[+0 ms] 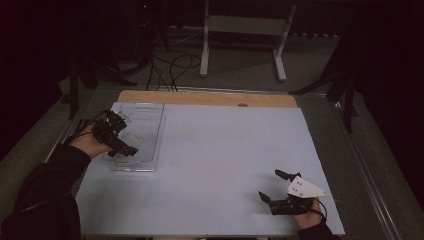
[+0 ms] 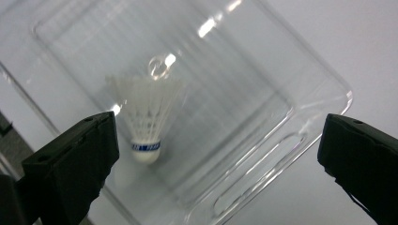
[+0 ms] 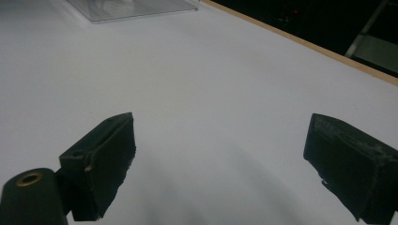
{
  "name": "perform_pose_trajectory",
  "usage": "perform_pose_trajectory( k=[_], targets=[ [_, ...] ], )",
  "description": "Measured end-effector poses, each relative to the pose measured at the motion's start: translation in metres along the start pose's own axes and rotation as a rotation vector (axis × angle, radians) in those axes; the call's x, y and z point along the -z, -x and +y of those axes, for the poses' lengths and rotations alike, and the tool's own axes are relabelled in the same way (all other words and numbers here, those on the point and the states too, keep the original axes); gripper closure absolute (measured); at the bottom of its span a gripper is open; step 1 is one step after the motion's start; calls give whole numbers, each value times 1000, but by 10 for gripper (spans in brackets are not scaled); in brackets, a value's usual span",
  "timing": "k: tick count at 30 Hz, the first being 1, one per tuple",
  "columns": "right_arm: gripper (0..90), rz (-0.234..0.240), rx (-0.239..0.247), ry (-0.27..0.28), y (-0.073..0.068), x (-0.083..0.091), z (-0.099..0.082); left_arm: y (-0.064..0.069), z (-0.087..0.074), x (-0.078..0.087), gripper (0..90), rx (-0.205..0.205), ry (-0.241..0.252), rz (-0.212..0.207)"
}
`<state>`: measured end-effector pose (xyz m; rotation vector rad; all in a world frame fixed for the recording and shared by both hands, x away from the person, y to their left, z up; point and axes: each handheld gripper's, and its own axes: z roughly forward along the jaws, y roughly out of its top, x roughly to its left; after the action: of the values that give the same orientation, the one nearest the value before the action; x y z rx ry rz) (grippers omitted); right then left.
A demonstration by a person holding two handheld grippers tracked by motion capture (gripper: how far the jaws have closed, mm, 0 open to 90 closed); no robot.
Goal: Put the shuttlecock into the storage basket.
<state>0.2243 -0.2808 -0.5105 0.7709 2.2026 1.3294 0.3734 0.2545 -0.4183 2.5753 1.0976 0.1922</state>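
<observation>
We begin with the table (image 1: 215, 165), its pale sheet running from the wooden strip at the far edge to the near edge where our forearms come in. On its far-left corner lies the clear plastic tray (image 1: 150, 125), its long side running from far to near along the left edge. Inside that tray, seen through the left gripper view, rests the shuttlecock (image 2: 146, 122): it is on the tray's floor, cork end with its blue band toward us, white feathers fanning away toward the tray's middle.

Our left gripper (image 1: 120, 135) hangs over the near end of the tray, jaws spread as wide as they go and pinching nothing. In its own view the shuttlecock sits just inside the left-hand jaw rather than midway between the two, so the gap is off-centre to the bird; its long axis runs up the picture, roughly along the jaws' reach and not across them. We judge that any fresh grasp would need the hand to slide sideways toward the cork first.

Our right gripper (image 1: 281, 192) rests at the near-right corner of the table, well apart from the tray, jaws likewise spread with bare sheet between them. The left hand is by far the nearer to the shuttlecock.
</observation>
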Motion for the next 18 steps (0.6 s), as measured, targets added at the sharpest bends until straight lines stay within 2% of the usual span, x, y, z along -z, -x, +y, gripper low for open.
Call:
perform_pose_trajectory(
  k=[4,10,11,16,18],
  targets=[
    [94,0,1,0,0,0,0,2,1,-1,0,-7,16,4],
    [93,-1,-1,1,0,0,0,5,3,1,0,11,72,3],
    [93,0,0,0,0,0,0,7,3,2,0,5,87,11],
    [93,0,0,1,0,0,0,12,7,2,0,-4,123,-4],
    [94,1,0,1,0,0,0,15,9,3,0,-10,153,-11]
  ],
)
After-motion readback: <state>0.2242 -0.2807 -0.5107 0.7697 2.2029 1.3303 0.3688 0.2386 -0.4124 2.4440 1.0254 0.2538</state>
